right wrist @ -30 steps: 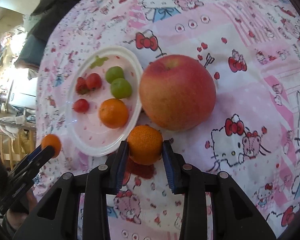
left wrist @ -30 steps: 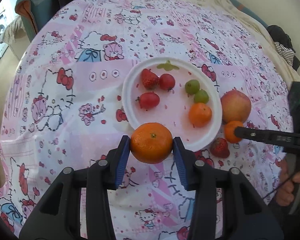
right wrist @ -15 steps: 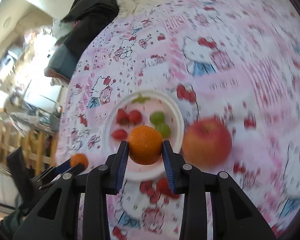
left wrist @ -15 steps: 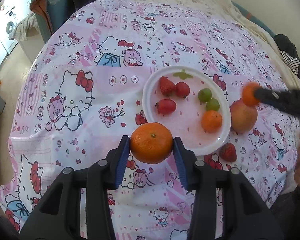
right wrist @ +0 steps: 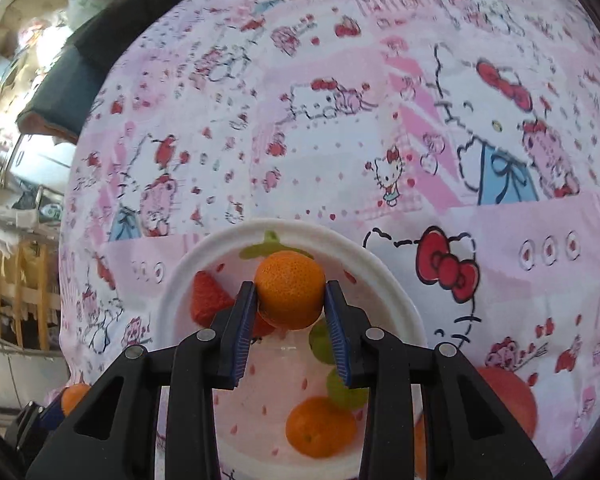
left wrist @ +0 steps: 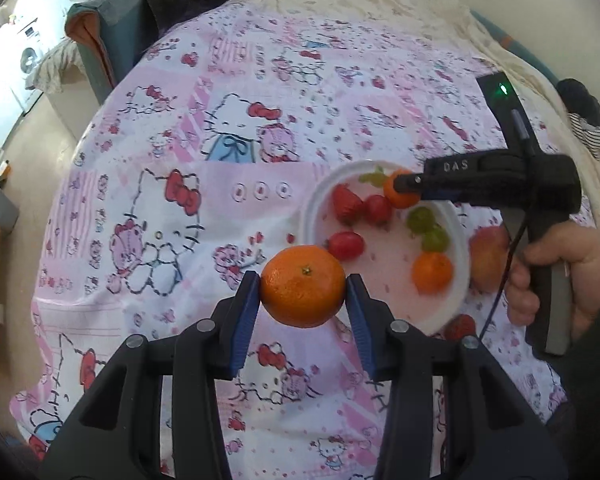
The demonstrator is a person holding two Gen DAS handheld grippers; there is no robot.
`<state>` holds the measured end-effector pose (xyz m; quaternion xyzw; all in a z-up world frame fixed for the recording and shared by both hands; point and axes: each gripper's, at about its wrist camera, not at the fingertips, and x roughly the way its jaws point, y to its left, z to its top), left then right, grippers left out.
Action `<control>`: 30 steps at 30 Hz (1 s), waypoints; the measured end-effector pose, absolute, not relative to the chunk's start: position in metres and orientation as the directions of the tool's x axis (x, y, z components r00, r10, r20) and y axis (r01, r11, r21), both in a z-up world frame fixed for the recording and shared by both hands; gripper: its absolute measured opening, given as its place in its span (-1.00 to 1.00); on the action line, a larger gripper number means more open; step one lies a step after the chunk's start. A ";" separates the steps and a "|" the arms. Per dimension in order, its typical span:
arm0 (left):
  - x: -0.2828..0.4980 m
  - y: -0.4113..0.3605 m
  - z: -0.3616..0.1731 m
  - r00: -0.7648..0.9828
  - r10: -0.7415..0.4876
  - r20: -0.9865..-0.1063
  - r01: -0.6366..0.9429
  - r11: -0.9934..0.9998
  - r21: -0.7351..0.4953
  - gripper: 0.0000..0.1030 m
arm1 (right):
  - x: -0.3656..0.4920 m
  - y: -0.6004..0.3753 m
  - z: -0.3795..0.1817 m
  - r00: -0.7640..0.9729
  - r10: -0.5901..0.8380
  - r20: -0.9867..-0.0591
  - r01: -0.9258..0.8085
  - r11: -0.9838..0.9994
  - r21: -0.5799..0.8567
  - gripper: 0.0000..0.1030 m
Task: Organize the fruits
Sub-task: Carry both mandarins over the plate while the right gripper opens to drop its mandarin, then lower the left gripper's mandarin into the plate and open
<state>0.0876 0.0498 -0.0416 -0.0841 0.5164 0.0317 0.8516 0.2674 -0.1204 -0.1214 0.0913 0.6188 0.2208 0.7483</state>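
Note:
My left gripper [left wrist: 303,296] is shut on a mandarin [left wrist: 302,285] and holds it above the cloth just left of the white plate [left wrist: 312,216]. My right gripper [right wrist: 290,304] is shut on a smaller mandarin [right wrist: 290,289] over the far part of the plate [right wrist: 396,280]; it also shows in the left wrist view [left wrist: 399,194]. On the plate lie a strawberry [left wrist: 345,203], two cherry tomatoes [left wrist: 346,245], two green grapes [left wrist: 422,218] and another mandarin [left wrist: 432,272]. A red apple [left wrist: 488,254] and a strawberry [left wrist: 460,326] lie on the cloth beside the plate.
A pink Hello Kitty cloth [left wrist: 204,184] covers the round table. A grey chair with dark clothes [left wrist: 112,28] stands at the far left edge. The hand holding the right gripper [left wrist: 560,264] is at the right of the plate.
My right gripper lifted its mandarin from the cloth beside the apple and carried it over the plate. My left gripper drew back and left, still holding its mandarin.

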 end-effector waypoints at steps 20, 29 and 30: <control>0.151 0.044 -0.046 0.449 -0.100 -0.888 -0.110 0.980 -0.166 -0.23 | 0.227 -0.182 -0.054 0.192 0.489 -0.851 -0.135 0.872 0.471 0.72; 0.210 0.008 -0.064 0.462 -0.111 -0.880 -0.010 0.991 -0.131 -0.23 | 0.194 -0.233 -0.062 0.223 0.454 -0.863 -0.048 0.889 0.455 0.72; 0.216 0.002 -0.067 0.466 -0.103 -0.879 0.007 0.994 -0.113 -0.23 | 0.193 -0.241 -0.065 0.224 0.450 -0.865 -0.030 0.890 0.455 0.72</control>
